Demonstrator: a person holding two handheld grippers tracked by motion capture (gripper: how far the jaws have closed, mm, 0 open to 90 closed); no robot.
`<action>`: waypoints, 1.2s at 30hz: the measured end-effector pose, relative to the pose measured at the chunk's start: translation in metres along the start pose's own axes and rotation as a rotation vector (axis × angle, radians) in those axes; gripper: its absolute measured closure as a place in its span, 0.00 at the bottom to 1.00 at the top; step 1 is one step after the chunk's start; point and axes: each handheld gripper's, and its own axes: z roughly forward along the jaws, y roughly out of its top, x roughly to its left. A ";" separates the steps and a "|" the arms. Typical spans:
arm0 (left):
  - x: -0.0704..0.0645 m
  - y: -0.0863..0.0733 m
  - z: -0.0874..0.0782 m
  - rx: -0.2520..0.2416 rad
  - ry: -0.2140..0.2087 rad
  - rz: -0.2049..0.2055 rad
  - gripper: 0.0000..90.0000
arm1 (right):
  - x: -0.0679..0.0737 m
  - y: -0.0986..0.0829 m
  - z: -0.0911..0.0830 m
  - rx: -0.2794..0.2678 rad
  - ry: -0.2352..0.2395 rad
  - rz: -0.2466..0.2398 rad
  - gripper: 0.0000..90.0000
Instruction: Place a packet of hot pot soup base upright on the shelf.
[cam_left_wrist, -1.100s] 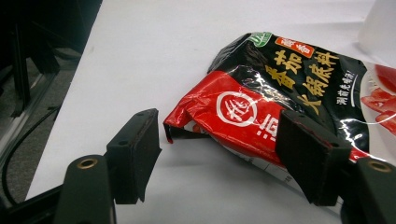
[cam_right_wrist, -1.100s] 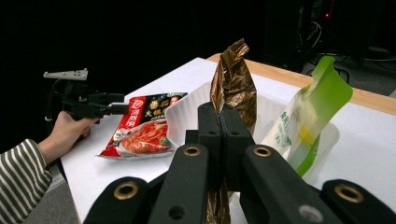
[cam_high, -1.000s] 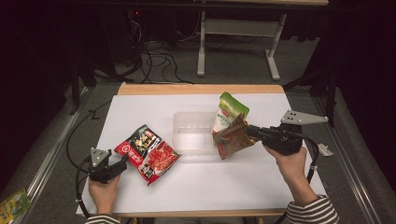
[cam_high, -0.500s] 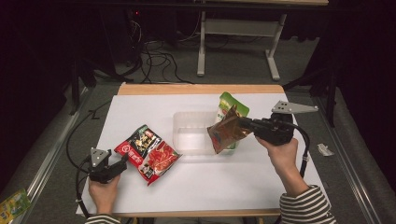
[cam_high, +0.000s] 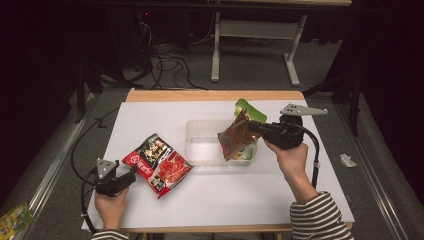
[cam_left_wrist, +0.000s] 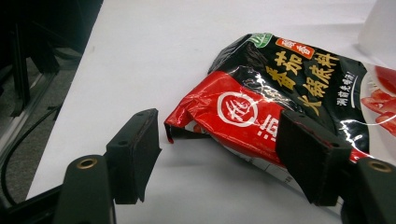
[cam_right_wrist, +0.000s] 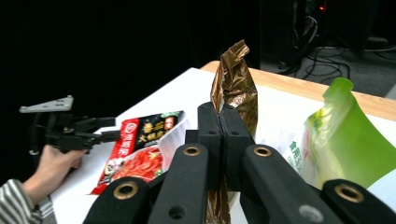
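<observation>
Hanging over the clear plastic tub (cam_high: 210, 145), the brown foil pouch (cam_high: 236, 136) is pinched at its edge by the right gripper (cam_high: 256, 127), whose jaws are pressed flat together on the foil with no gap between them. The pouch dangles above the tub's right end, tilted, its lower part in front of the tub wall. Just behind it, at the tub's far right corner, stands a green pouch (cam_high: 248, 109), upright and close to the brown one. Left of the tub lies a red and black packet (cam_high: 157, 164), flat on the white table (cam_high: 280, 205), its near corner pointing at the left gripper (cam_high: 131, 174). That gripper sits low by the table's front left edge with its jaws spread wide apart, one on each side of the packet's corner, gripping nothing.
</observation>
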 end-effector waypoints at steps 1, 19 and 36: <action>0.000 0.000 0.000 0.000 -0.001 0.000 0.35 | 0.000 0.000 0.001 0.001 -0.005 0.000 1.00; 0.000 0.000 0.000 0.000 0.000 0.000 0.34 | 0.001 -0.001 0.018 0.005 -0.082 -0.008 1.00; 0.000 0.000 0.000 -0.001 0.002 0.000 0.34 | 0.001 0.007 0.033 -0.002 -0.135 -0.037 1.00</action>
